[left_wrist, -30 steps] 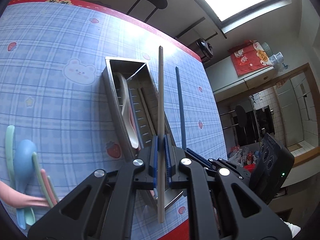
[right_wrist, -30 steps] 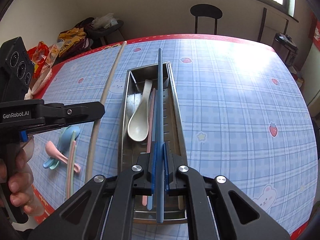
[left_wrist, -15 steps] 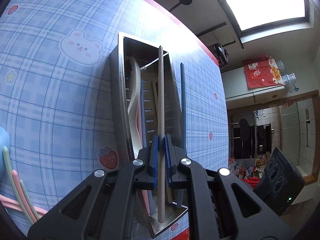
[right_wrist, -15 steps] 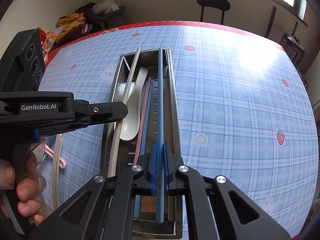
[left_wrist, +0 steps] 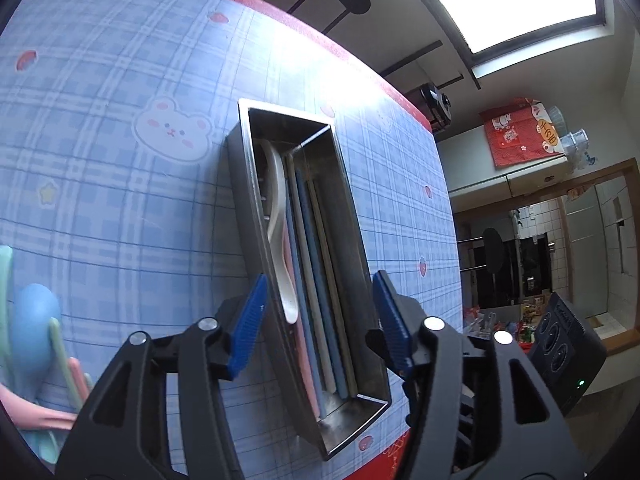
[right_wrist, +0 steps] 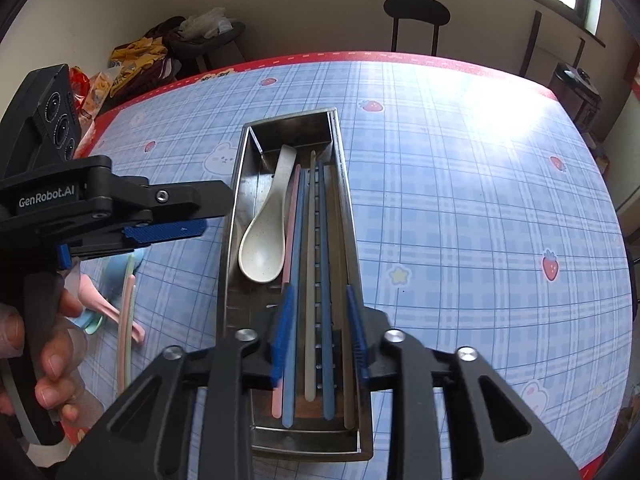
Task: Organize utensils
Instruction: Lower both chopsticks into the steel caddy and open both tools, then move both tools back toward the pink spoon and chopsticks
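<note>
Now both the left tool and right tool are opening, empty, above the long steel tray holding pastel chopsticks.

Both wrist views close above, angled down, sharing metal tray
</note>
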